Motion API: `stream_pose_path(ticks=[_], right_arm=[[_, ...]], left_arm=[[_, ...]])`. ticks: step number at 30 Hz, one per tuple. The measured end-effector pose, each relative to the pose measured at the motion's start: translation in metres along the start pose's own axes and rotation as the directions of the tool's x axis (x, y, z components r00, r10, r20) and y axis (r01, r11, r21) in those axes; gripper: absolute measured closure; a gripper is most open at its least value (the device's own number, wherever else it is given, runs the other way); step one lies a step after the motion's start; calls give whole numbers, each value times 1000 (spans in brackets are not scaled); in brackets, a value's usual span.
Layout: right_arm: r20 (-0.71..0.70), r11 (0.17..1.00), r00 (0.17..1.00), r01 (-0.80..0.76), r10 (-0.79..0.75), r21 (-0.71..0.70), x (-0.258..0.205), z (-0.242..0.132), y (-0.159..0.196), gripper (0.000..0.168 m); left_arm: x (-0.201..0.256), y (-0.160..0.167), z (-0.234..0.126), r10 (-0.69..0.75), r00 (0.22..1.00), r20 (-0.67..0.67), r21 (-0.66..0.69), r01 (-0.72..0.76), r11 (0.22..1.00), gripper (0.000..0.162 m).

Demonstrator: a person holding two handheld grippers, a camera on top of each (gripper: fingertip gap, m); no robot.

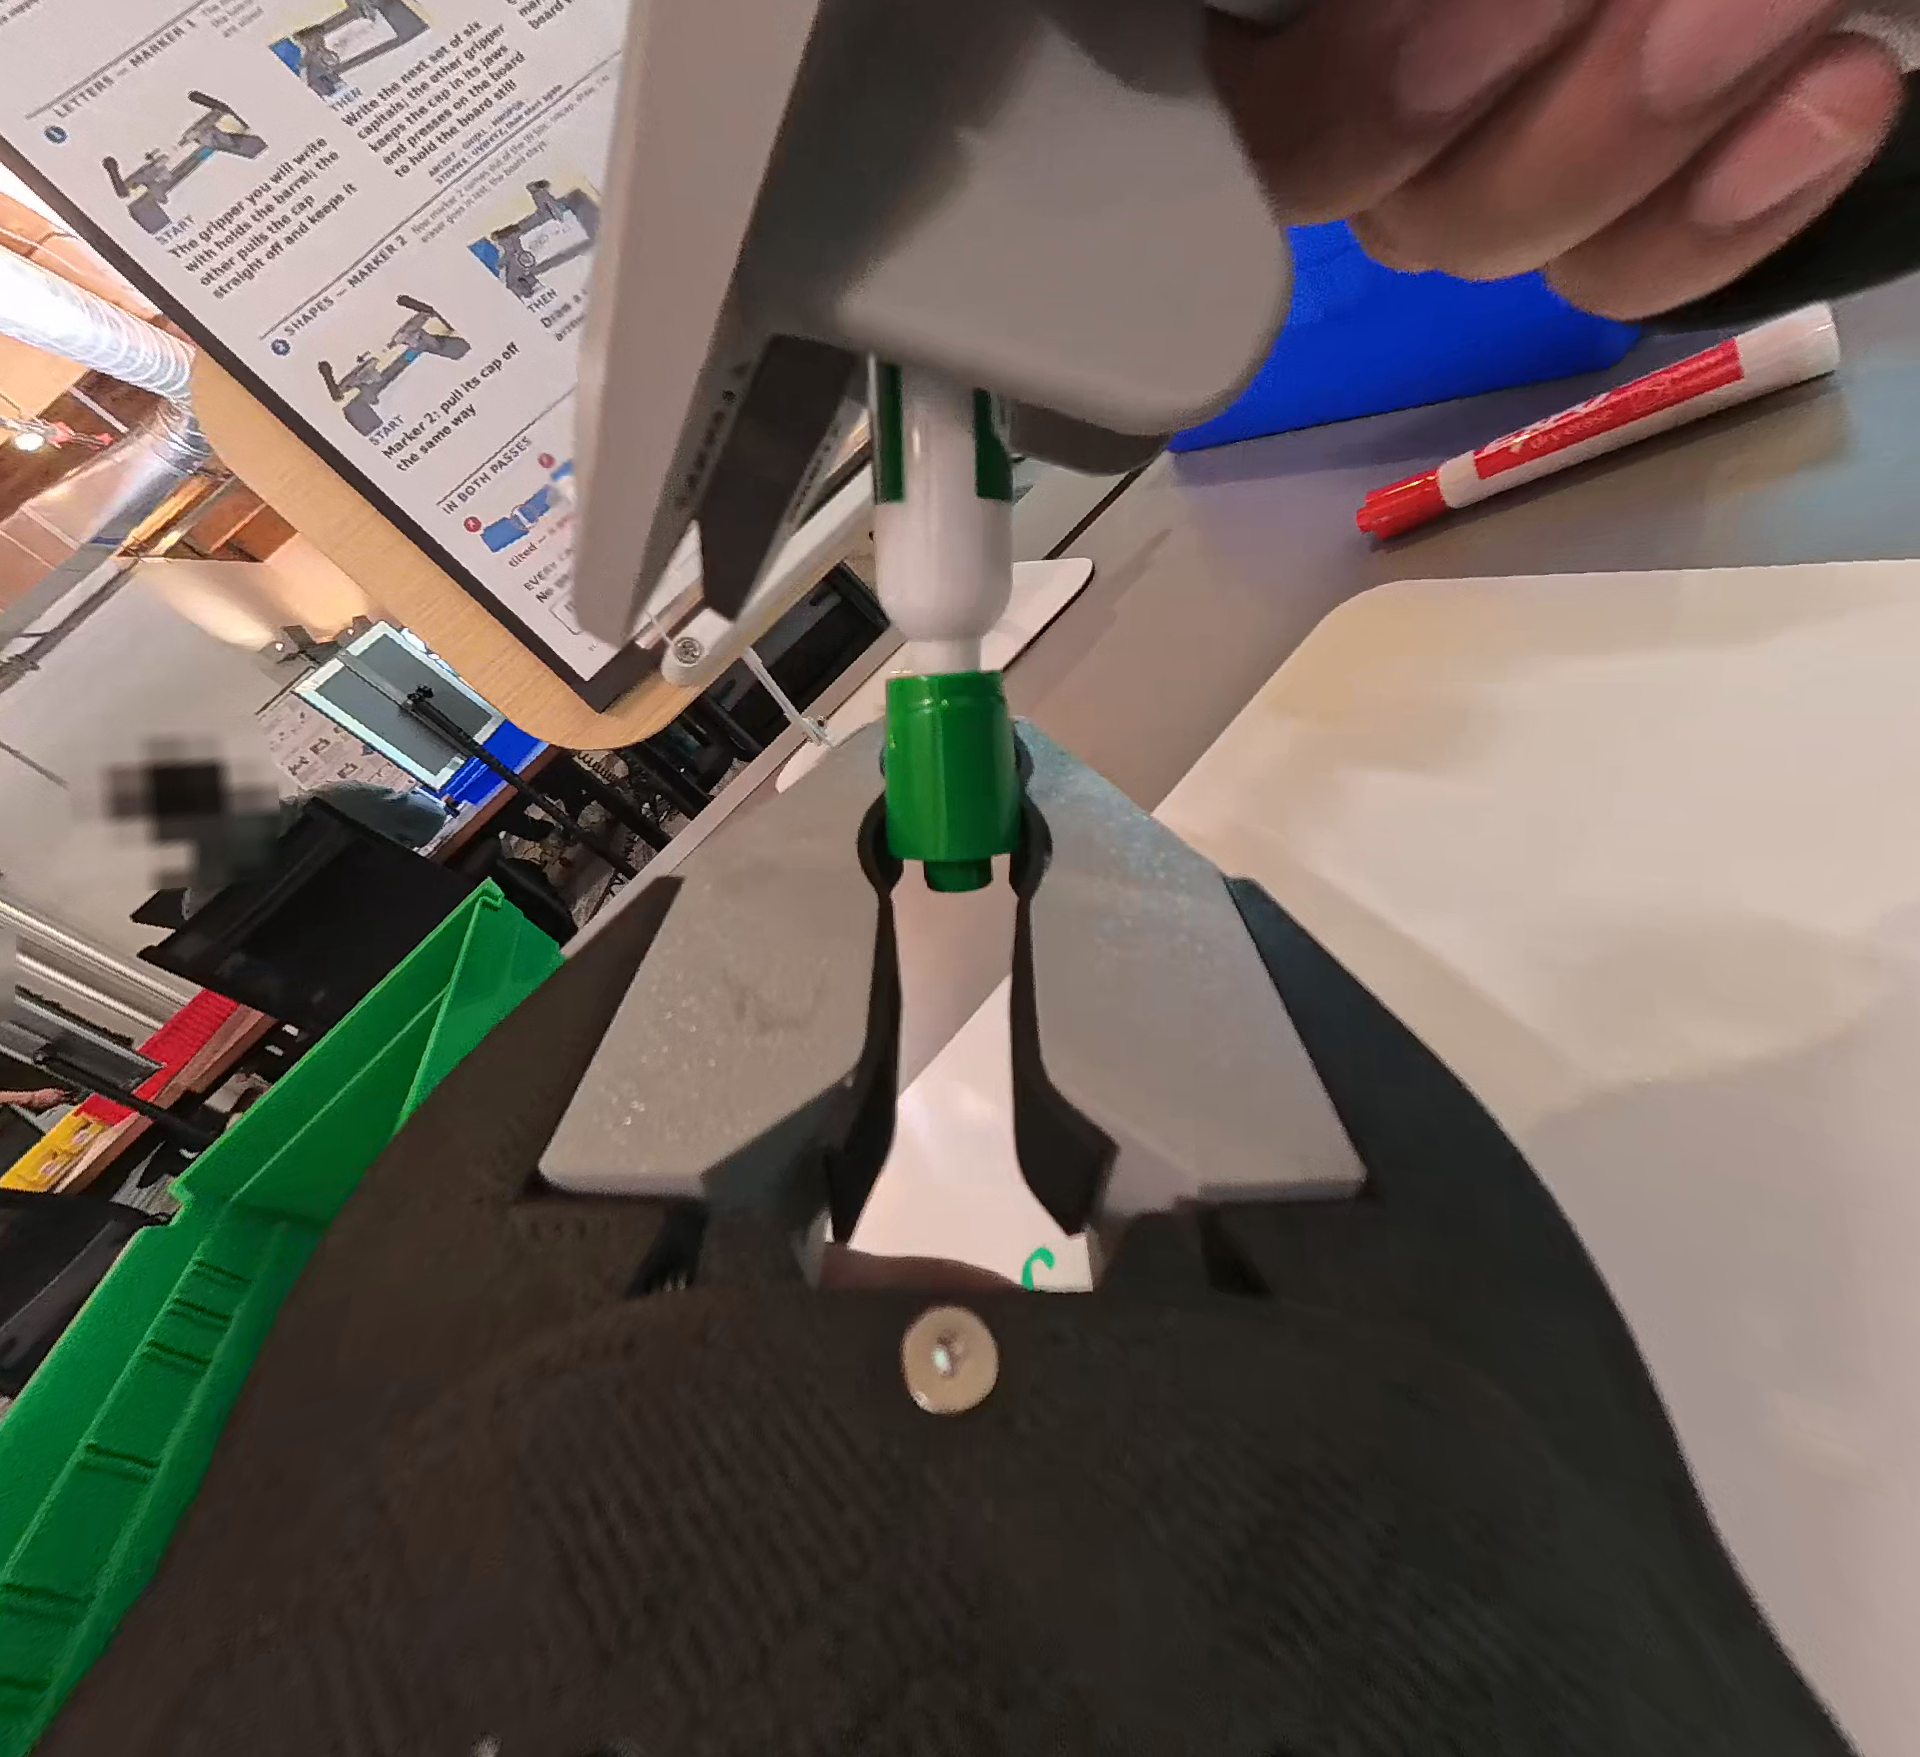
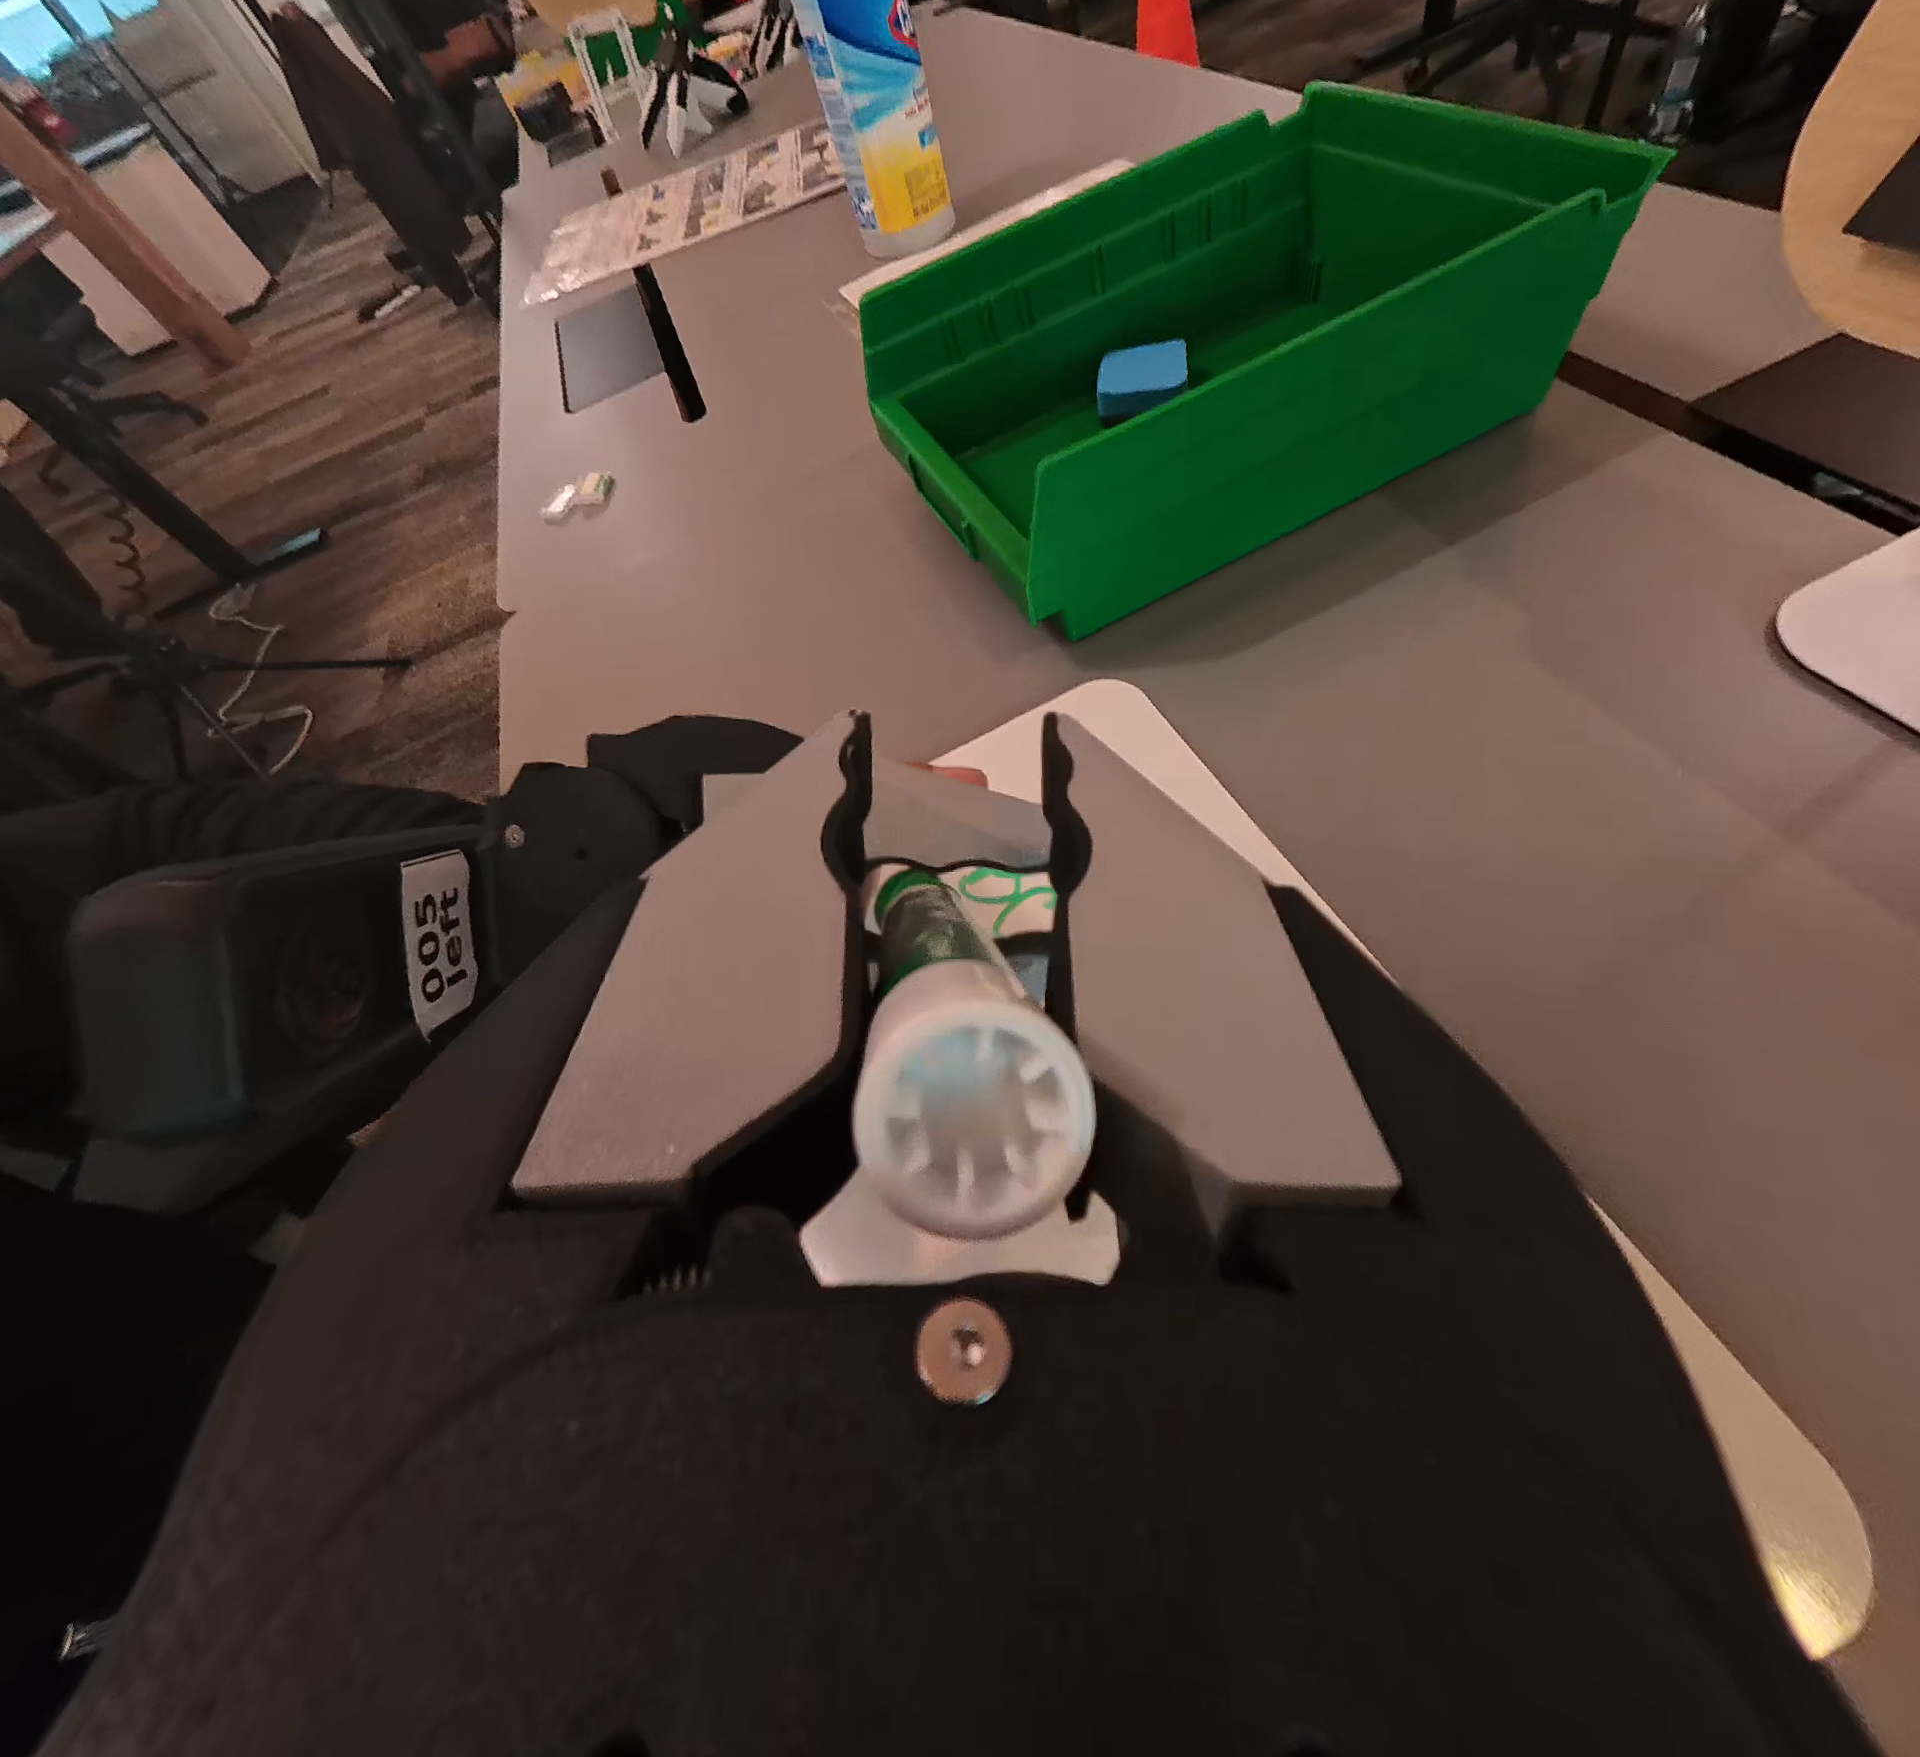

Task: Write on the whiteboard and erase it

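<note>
The left gripper [image 1: 951, 834] is pinching the green plastic cap [image 1: 948, 777] while the right gripper [image 2: 956, 814] is clamping the white-barrelled green marker [image 2: 961, 1032] above the white whiteboard [image 2: 1455, 1292], so any misalignment risks jamming the cap crooked.

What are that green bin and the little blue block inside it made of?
The green bin looks like rigid moulded plastic: thin ribbed walls, even colour, a dull sheen. The blue block inside it seems soft foam or felt, perhaps an eraser: matte, with rounded edges and no shine. It is too small in view to be sure.
</note>
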State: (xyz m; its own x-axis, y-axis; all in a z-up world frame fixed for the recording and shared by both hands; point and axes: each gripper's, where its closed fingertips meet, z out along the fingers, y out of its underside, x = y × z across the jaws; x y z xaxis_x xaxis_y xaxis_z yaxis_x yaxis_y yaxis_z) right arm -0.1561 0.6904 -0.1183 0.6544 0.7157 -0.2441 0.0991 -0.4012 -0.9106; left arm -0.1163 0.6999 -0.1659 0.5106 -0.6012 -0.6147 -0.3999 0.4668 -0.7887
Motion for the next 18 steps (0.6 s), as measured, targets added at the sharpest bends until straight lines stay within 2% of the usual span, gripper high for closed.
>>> stream_pose_path(ticks=[1,7,13,18], right_arm=[[3,1000,1000,2,-2,14,-1,1,-2,138],[-6,982,999,45,-45,181,-7,3,-20,140],[52,970,998,15,-29,243,-13,3,-23,141],[40,969,999,11,-22,248,-11,4,-24,141]], left_arm=[[1,0,0,-5,1000,-5,-2,5,1000,148],[1,-1,-1,-42,999,-20,3,42,999,148],[-4,-1,-3,-115,993,-38,24,116,993,149],[-4,1,-2,-107,994,-34,8,107,994,149]])
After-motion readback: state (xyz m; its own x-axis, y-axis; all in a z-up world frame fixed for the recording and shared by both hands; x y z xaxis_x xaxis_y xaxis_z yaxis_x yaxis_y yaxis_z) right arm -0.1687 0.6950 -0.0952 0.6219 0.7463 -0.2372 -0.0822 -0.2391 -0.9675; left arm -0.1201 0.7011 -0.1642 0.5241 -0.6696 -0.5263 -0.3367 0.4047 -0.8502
